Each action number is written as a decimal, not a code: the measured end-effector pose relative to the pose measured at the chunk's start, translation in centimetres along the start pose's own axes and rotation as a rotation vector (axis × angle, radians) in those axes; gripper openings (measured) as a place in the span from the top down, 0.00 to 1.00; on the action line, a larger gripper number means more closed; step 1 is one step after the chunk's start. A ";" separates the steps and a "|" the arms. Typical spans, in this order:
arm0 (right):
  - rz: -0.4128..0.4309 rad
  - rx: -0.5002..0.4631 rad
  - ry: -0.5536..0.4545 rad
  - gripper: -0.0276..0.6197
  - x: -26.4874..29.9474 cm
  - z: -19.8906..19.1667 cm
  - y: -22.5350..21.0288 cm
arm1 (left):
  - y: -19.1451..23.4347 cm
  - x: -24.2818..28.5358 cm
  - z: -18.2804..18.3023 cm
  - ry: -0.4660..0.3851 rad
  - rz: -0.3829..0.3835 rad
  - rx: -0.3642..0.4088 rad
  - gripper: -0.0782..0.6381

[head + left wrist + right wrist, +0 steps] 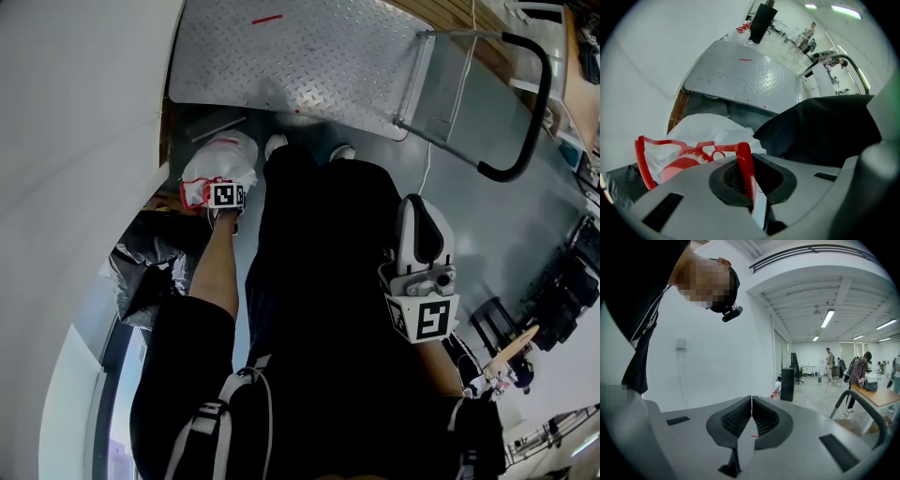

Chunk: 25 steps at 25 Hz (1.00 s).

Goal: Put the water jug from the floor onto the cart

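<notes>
The water jug – pale, translucent, with a red cap and a red carrying handle – is low down by the person's shoes, at about 10 o'clock in the head view. It is just beside the near edge of the cart and not on it. Whether its base rests on the floor or is a little raised cannot be told.

The left gripper points steeply down, and its jaws are pressed together on the red handle, which stands as a thin strip between the pads. The right gripper is held at the person's side, at 4 o'clock in the head view. Its jaws are closed on each other with nothing between them.

From the jug, the cart's diamond-plate deck lies at 1 o'clock, bare, with its black push handle at the far right end.

The step in hand seems to be the grasp, now made. The next move probably calls for a straight lift above the deck edge, then a carry toward 1 o'clock – slowly, since a thin handle may let a heavy jug swing.
</notes>
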State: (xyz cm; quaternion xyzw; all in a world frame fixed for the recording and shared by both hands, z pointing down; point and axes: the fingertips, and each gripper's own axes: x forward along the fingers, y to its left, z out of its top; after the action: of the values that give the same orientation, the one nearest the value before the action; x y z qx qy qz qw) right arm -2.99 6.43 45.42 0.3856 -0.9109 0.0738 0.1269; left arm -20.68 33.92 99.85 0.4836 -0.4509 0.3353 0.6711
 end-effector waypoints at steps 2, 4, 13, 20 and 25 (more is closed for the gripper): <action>-0.002 0.013 0.009 0.93 0.0 -0.2 -0.1 | 0.8 -0.6 0.5 -0.038 0.010 -0.023 0.85; 0.000 0.024 0.017 0.93 0.1 -0.4 0.1 | 1.5 -1.1 0.7 -0.063 0.008 -0.044 0.86; -0.036 0.063 0.033 0.93 -0.7 1.0 -0.1 | 3.5 -5.3 1.7 -0.132 -0.025 -0.181 0.86; -0.057 0.084 0.006 0.93 -1.9 3.6 0.8 | 2.2 -9.1 3.7 -0.153 -0.038 -0.185 0.86; -0.098 0.082 -0.068 0.93 -2.3 6.6 -1.1 | 0.0 -12.1 6.0 -0.162 -0.032 -0.114 0.86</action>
State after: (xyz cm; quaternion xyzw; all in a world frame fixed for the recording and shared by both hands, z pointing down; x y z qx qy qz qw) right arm -1.83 5.71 38.50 0.4369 -0.8909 0.0916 0.0834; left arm -26.79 28.07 89.32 0.4772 -0.5143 0.2581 0.6642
